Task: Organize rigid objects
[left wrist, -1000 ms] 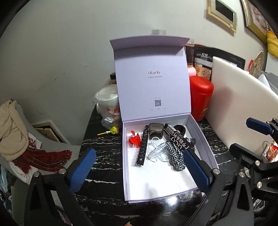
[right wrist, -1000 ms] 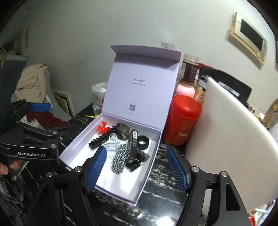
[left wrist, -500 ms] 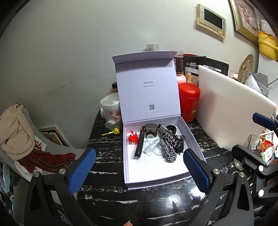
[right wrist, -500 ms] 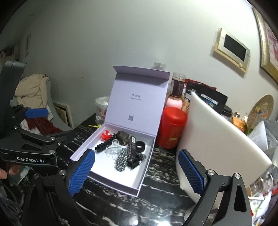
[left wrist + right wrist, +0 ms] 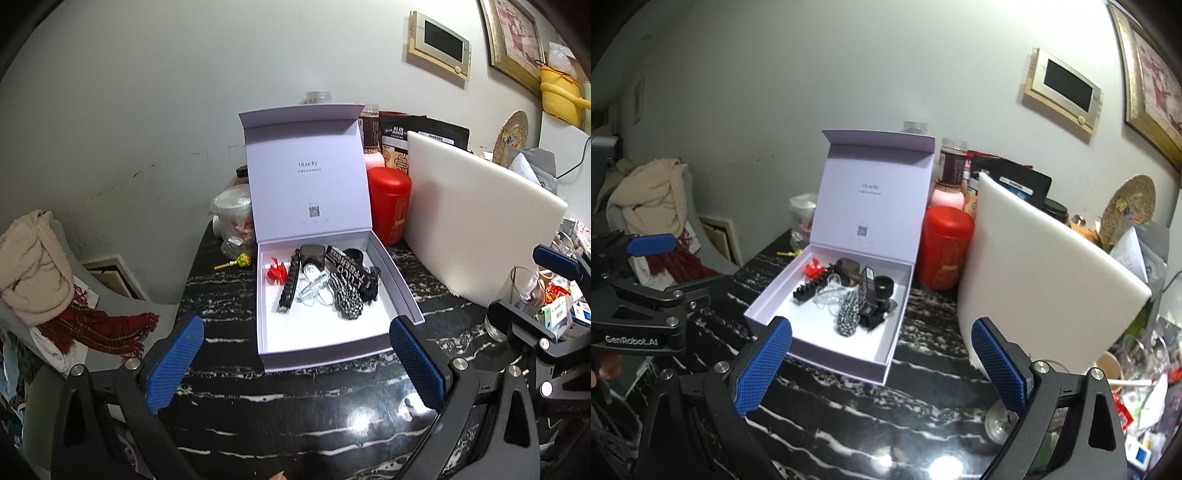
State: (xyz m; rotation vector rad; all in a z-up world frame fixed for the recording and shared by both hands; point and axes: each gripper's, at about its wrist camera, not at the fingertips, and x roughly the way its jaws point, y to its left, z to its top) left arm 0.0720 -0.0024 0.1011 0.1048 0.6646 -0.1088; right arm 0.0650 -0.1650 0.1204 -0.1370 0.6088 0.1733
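A pale lilac box (image 5: 400, 284) (image 5: 886, 354) stands open on the black marble table, its lid upright. Inside lie a red propeller (image 5: 276, 274) (image 5: 813, 271), a black toothed strip (image 5: 289, 287) (image 5: 812, 286), a clear plastic piece (image 5: 313, 287), a black-and-white braided cord (image 5: 346, 300) (image 5: 849, 314), a black printed strip (image 5: 349, 275) (image 5: 868, 288) and a dark box (image 5: 313, 254). My left gripper (image 5: 295, 363) is open and empty, held back in front of the box. My right gripper (image 5: 881, 363) is open and empty, also in front of the box.
A red canister (image 5: 391, 205) (image 5: 945, 247) and a white board (image 5: 476, 218) (image 5: 1041, 273) stand right of the box. A yellow lollipop (image 5: 236, 261) and a bagged cup (image 5: 234, 218) lie left. A glass (image 5: 517, 295), jars and clutter sit at the right; a chair with clothes (image 5: 37, 266) at left.
Both grippers have pulled back and up from the box, so it looks smaller and more table shows. Both stay open and empty. The objects in the box have not moved.
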